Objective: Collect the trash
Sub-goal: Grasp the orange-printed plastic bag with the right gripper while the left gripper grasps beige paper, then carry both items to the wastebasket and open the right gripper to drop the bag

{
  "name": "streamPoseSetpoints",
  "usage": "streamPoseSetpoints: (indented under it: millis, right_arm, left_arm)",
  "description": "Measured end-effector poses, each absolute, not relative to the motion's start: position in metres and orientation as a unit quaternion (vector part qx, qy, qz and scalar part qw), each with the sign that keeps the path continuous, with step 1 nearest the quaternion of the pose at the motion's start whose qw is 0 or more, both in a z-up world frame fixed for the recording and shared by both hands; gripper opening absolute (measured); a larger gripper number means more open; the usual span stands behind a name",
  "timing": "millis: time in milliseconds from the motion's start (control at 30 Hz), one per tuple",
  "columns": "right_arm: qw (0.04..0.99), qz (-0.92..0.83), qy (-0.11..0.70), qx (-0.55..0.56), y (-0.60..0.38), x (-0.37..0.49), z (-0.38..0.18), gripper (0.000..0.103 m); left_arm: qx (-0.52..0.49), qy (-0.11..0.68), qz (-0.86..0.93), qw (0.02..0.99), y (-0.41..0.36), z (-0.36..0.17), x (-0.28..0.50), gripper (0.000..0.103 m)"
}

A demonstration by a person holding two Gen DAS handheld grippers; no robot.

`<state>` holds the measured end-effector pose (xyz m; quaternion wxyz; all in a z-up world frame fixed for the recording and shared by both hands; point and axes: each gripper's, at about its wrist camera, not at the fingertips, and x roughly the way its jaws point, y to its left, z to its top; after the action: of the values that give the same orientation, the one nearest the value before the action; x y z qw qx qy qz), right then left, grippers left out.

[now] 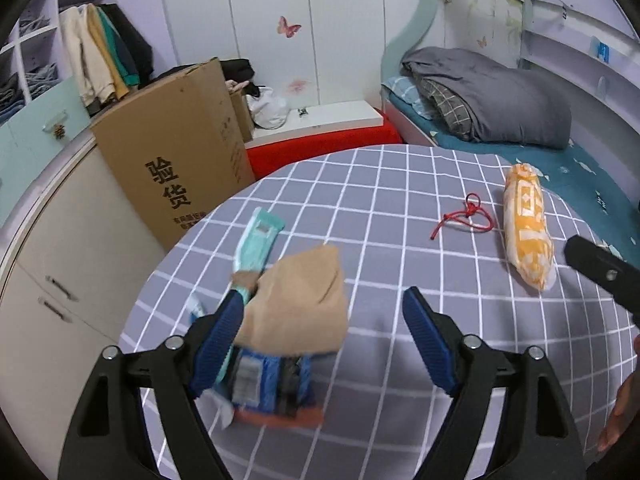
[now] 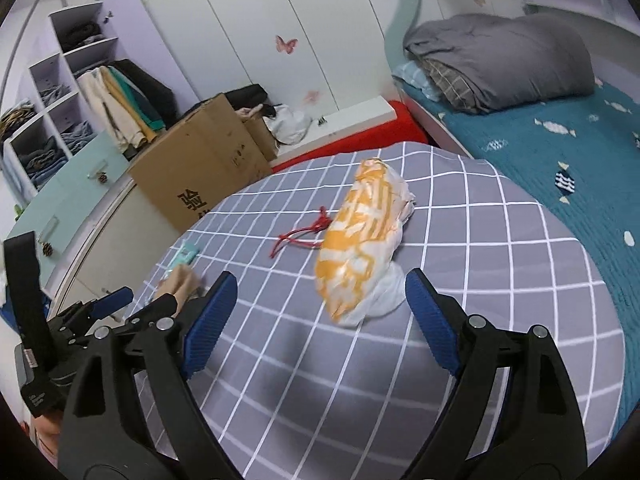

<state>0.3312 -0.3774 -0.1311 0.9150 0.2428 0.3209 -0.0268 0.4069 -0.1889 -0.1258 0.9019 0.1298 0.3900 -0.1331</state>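
While not clamped on anything yet, got the left gripper point(image 1: 324, 298) spread wide over a little heap: crumpled tan paper point(image 1: 304, 300) between the fingers, hard by the left finger, sitting on a blue foil wrapper point(image 1: 272, 384), with a flat teal packet point(image 1: 258, 240) poking out past the left fingertip. Could easily pinch only the paper and leave the wrapper behind, or snag the soft grey checked cloth point(image 1: 380, 184) underneath and drag the lot. Same story for the right gripper point(image 2: 322, 278), also wide and empty: puffy orange-and-white plastic bag point(image 2: 356, 240) just ahead of the fingertips, a bit nearer the right finger. Looks slippery, so might squirt out sideways on a shallow bite. Also a thin red knotted cord point(image 1: 466, 216) lying just beside the bag on the left-finger side, easy to miss altogether. Beyond the fingertips, a bedroom: big cardboard box point(image 1: 176, 168), white wardrobe doors with butterfly stickers point(image 1: 280, 20), teal-sheeted bed point(image 2: 540, 148) with a folded grey quilt point(image 2: 500, 56).
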Motion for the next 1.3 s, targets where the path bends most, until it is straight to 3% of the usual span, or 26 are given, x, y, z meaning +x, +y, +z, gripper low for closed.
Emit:
streamPoseSetpoints:
  millis: [67,133,233,267,300,367,400,433,467,867,1300]
  right_arm:
    - [0.910,-0.033,0.332,0.245,-0.381,0.344,-0.136,0.085]
    - [0.906,-0.037,0.341,0.248,-0.382,0.353,-0.140,0.085]
    - [0.899,-0.046,0.360,0.245,-0.383,0.368,-0.147,0.085]
    - [0.897,-0.047,0.366,0.242,-0.382,0.373,-0.149,0.085]
    - [0.897,-0.048,0.370,0.238,-0.381,0.375,-0.150,0.085]
    - [0.897,-0.055,0.379,0.222,-0.379,0.380,-0.153,0.084]
    - [0.897,-0.058,0.382,0.215,-0.378,0.381,-0.154,0.078]
    - [0.897,-0.059,0.385,0.208,-0.376,0.381,-0.154,0.053]
    - [0.897,-0.056,0.386,0.209,-0.376,0.380,-0.155,0.047]
    - [0.930,-0.037,0.316,0.183,-0.343,0.324,-0.104,0.041]
    - [0.942,0.083,0.294,0.138,-0.214,0.279,-0.049,0.042]
  left_arm:
    - [0.137,0.398,-0.131,0.898,-0.195,-0.129,0.417,0.059]
    - [0.134,0.408,-0.131,0.894,-0.197,-0.132,0.425,0.055]
    - [0.136,0.417,-0.124,0.890,-0.198,-0.137,0.436,0.022]
    - [0.132,0.420,-0.127,0.889,-0.198,-0.138,0.437,0.005]
    - [0.124,0.420,-0.127,0.890,-0.195,-0.136,0.438,0.002]
    - [0.109,0.400,-0.126,0.901,-0.191,-0.127,0.434,0.002]
    - [0.106,0.393,-0.125,0.905,-0.189,-0.123,0.432,0.002]
    - [0.100,0.383,-0.126,0.910,-0.186,-0.117,0.428,0.002]
    - [0.093,0.372,-0.131,0.914,-0.182,-0.109,0.423,0.002]
    - [0.040,0.296,-0.161,0.941,-0.148,-0.047,0.362,0.001]
    - [0.005,0.269,-0.126,0.955,-0.057,-0.020,0.295,0.001]
